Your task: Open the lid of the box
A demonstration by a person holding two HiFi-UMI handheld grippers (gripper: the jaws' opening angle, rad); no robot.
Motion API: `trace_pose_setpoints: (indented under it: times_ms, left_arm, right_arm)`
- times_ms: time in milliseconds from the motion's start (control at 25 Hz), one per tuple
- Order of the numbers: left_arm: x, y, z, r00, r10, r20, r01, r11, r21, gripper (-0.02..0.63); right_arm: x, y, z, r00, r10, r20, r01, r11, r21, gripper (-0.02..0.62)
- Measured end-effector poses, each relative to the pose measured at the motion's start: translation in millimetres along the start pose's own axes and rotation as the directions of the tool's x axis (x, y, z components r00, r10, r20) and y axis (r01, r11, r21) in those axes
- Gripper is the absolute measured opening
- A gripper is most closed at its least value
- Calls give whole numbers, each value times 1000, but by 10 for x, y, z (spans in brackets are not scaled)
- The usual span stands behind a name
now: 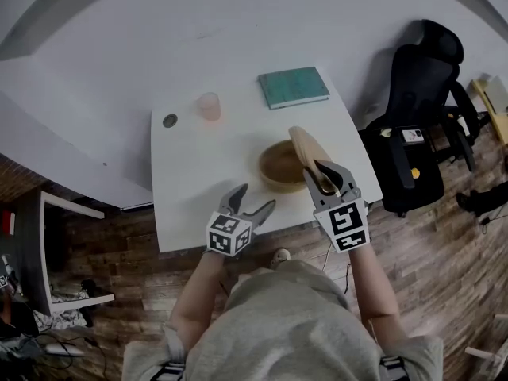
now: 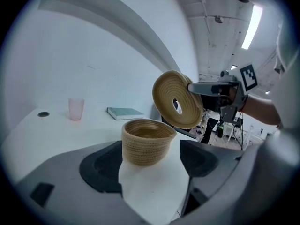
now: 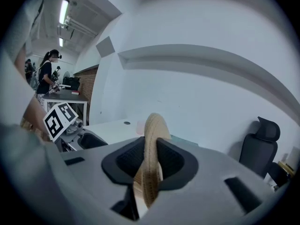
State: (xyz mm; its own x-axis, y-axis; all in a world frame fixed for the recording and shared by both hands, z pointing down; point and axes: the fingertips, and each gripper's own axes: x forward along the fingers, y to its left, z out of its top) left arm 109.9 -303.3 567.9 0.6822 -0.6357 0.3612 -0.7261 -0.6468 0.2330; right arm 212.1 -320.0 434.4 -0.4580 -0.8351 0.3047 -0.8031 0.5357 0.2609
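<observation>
Lid (image 1: 305, 151): off the box (image 1: 279, 167), in the air over the box's right rim, tipped nearly on edge. In the left gripper view its underside (image 2: 177, 99) with the centre hole faces the box's left side.
Box: open and upright on the tabletop (image 1: 198, 173), near the front-right edge. What shows of the inside looks empty.
Right gripper (image 1: 321, 175): jaws pinching the lid at its rim, one pad on each face. In the right gripper view the disc (image 3: 150, 158) runs edge-on straight out between them.
Left gripper (image 1: 252, 200): jaws spread, holding nothing. It's front-left of the box. In its own view the box (image 2: 147, 141) sits ahead, framed between the pads, touching neither.
Key relation: lid plane is close to vertical, long axis running from the right jaws up and away, toward the box's far side. Low edge hangs by the box's right rim and looks clear of it, though I can't tell for sure. The right hand owns the lid; the left is the nearer hand to the box body.
Status (my read): the opening itself is done. What's left is parking the lid.
Next (my read): carry it sideways off the box, lay it flat on bare tabletop left of the box or in front of it.
Risk: thin edge pinch on woven stuff, so the lid could pivot in the pads.
Other: cup (image 1: 209, 105) and book (image 1: 293, 86) behind the box, well apart from it. Chair (image 1: 421, 109) to the box's right, off the tabletop.
</observation>
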Motion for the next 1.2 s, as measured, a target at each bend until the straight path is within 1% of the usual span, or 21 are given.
trace_pose_setpoints:
  times_ms: [240, 480, 640, 800, 880, 920, 960, 1000, 1200]
  left_arm:
    - [-355, -144, 35, 999, -11, 36, 11, 1000, -1, 385]
    - [-740, -265, 57, 997, -11, 79, 10, 1000, 9, 383]
    - [-997, -341, 40, 994, -11, 105, 10, 1000, 11, 383]
    - [-1255, -481, 9, 991, -11, 130, 9, 1000, 16, 373]
    - [-1395, -551, -15, 989, -7, 145, 5, 1000, 15, 353]
    - [-1468, -586, -31, 988, -3, 154, 0, 1000, 14, 332]
    - [-1544, -620, -50, 987, 3, 162, -5, 1000, 13, 288]
    - [-1620, -652, -73, 985, 9, 170, -11, 1000, 12, 262]
    - [-1966, -778, -190, 977, 67, 202, -72, 997, 17, 158]
  right_arm:
    - [-261, 211, 92, 999, -36, 14, 36, 999, 35, 83]
    - [-483, 525, 182, 998, -51, 38, 49, 997, 68, 83]
    - [-640, 778, 177, 998, -49, 29, 46, 995, 94, 83]
    - [-860, 1013, 218, 996, -60, 69, 50, 989, 142, 84]
    - [-973, 1130, 217, 995, -65, 82, 50, 985, 165, 84]
    - [-1032, 1193, 208, 994, -65, 84, 50, 983, 174, 84]
    - [-1091, 1258, 198, 994, -65, 84, 49, 982, 181, 84]
    - [-1149, 1326, 187, 994, -64, 85, 48, 982, 185, 84]
    - [-1447, 1638, 174, 993, -54, 101, 33, 979, 199, 84]
